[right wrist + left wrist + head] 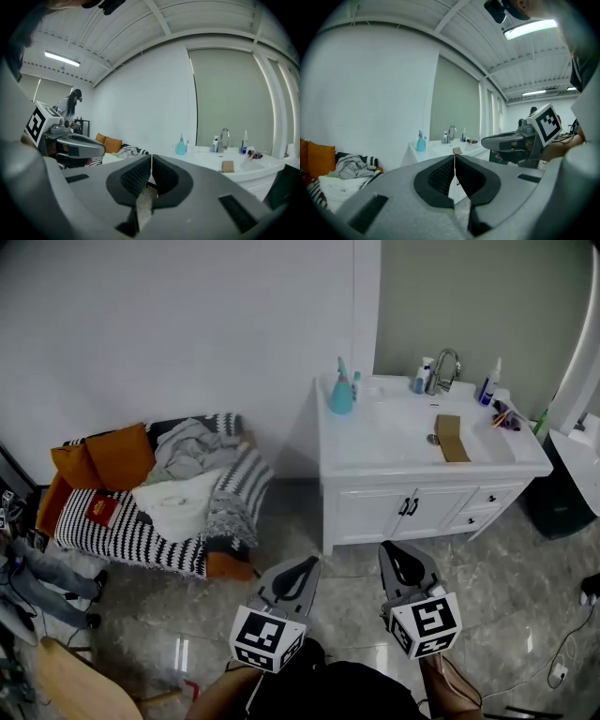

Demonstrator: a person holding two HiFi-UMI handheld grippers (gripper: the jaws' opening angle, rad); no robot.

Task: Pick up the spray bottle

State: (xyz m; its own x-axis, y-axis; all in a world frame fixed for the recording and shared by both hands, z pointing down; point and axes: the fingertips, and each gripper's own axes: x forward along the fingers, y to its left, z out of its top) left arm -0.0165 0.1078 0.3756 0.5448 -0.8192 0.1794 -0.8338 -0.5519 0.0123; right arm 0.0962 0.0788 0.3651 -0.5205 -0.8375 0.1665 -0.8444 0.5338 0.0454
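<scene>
On the back-left corner of the white vanity (375, 454), close to its edge, stands the teal spray bottle (341, 395). Well short of it, the left gripper (302, 570) and the right gripper (401, 559) hold their jaws pressed together, empty. Open tiled floor (352, 601) lies between; a cluttered sofa (131, 540) borders the left.

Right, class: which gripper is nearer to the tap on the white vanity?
Right. The right gripper hangs over the floor before the vanity, short of the tap; the left gripper is beside it, farther to the left.
</scene>
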